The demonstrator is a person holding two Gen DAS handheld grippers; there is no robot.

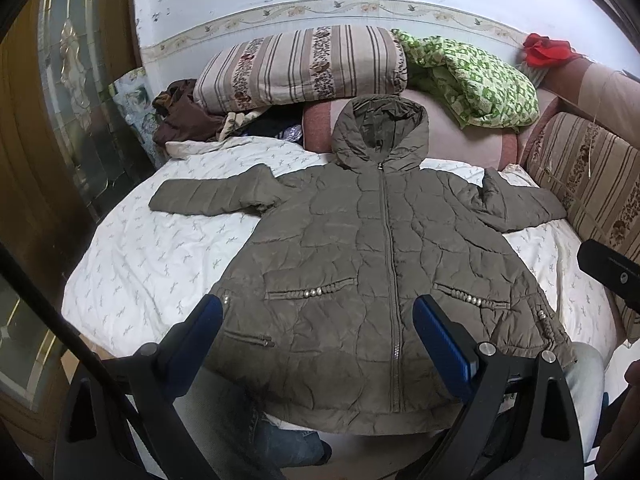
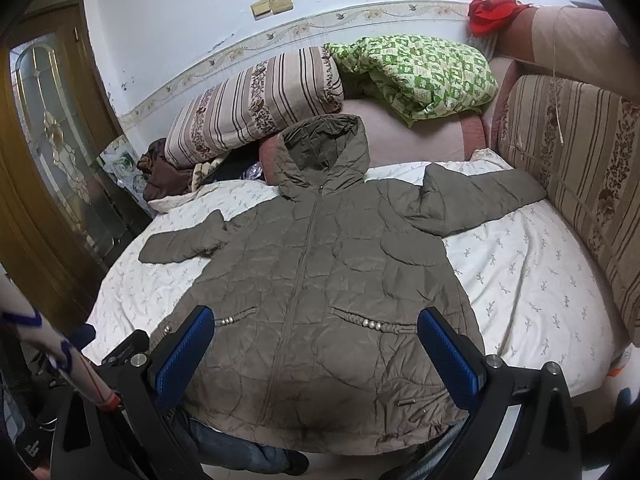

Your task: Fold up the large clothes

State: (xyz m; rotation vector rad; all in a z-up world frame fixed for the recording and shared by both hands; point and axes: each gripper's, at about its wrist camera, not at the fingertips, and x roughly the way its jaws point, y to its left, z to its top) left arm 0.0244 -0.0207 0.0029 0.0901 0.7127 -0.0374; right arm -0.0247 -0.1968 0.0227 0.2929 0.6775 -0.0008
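Note:
An olive quilted hooded jacket [image 1: 360, 248] lies flat, front up and zipped, on a white patterned bedsheet [image 1: 152, 264]. Its sleeves are spread to both sides and its hood points toward the wall. It also shows in the right wrist view [image 2: 320, 288]. My left gripper [image 1: 318, 320] is open and empty, held above the jacket's lower hem. My right gripper [image 2: 316, 332] is open and empty, also above the lower hem. The right gripper's black body [image 1: 608, 276] shows at the right edge of the left wrist view.
A striped folded quilt [image 1: 300, 64] and a green patterned blanket [image 1: 472, 76] lie at the head of the bed. A striped cushion [image 2: 580, 168] lines the right side. Brown clothes [image 1: 180, 116] are piled at the back left. A wooden door [image 2: 44, 152] stands at left.

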